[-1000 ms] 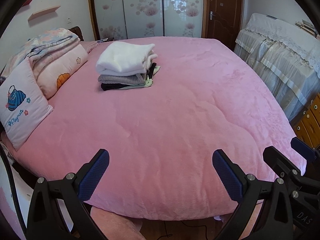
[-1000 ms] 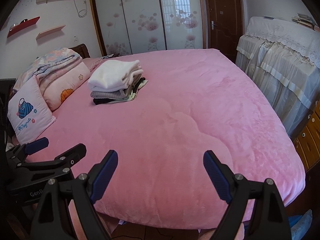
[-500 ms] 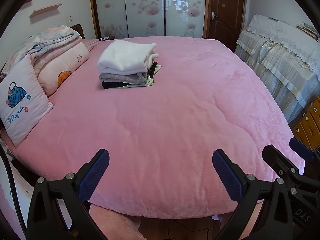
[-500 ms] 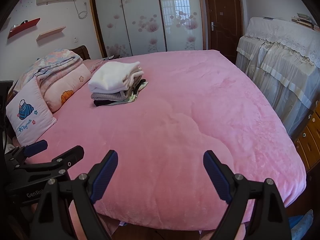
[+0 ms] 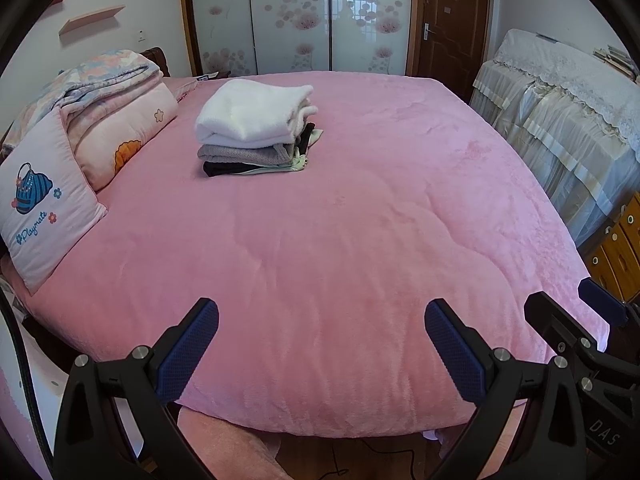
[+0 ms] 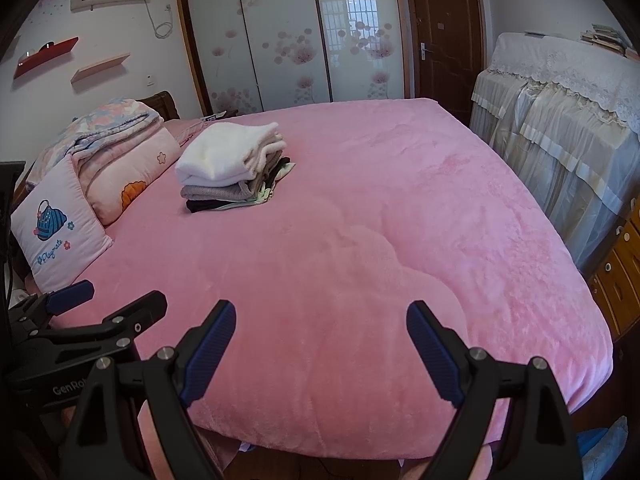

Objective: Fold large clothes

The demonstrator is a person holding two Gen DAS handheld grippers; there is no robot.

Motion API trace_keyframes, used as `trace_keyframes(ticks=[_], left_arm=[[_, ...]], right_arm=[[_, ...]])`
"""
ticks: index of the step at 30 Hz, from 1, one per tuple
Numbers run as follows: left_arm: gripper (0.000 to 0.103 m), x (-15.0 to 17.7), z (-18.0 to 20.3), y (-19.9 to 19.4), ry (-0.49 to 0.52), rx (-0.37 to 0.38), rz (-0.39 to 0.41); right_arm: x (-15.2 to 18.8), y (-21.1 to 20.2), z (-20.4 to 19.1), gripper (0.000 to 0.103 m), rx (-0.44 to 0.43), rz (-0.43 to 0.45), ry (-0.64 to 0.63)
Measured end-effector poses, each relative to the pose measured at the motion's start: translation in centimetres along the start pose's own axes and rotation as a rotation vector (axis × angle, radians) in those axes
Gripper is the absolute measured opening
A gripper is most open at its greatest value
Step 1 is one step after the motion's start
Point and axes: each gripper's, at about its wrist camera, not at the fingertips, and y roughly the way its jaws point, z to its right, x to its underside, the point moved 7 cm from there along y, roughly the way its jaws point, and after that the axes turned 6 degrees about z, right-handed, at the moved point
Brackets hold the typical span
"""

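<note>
A stack of folded clothes [image 5: 256,132] lies on the far left part of the pink bed [image 5: 340,240], white on top, grey and black below; it also shows in the right wrist view [image 6: 232,168]. My left gripper [image 5: 320,344] is open and empty over the bed's near edge. My right gripper [image 6: 320,344] is open and empty beside it, also over the near edge. Each gripper shows at the edge of the other's view. No unfolded garment is in view.
Pillows and a folded quilt [image 5: 104,120] lie at the left head of the bed. A cloth-covered cabinet [image 5: 568,120] and wooden drawers [image 5: 616,252] stand to the right. A sliding wardrobe [image 6: 288,40] and a door [image 6: 444,36] are behind.
Both grippers have pulled back and risen slightly, so the bed's near edge shows more. Both stay open and empty. The stack has not moved.
</note>
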Motion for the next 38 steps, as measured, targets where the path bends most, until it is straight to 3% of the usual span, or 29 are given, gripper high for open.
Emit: trace_keyframes(ticks=[38], left_arm=[[0.102, -0.5, -0.5, 1.5, -0.022, 0.023, -0.018]], right_arm=[[0.0, 0.4, 0.4, 0.088, 0.011, 0.001, 0.014]])
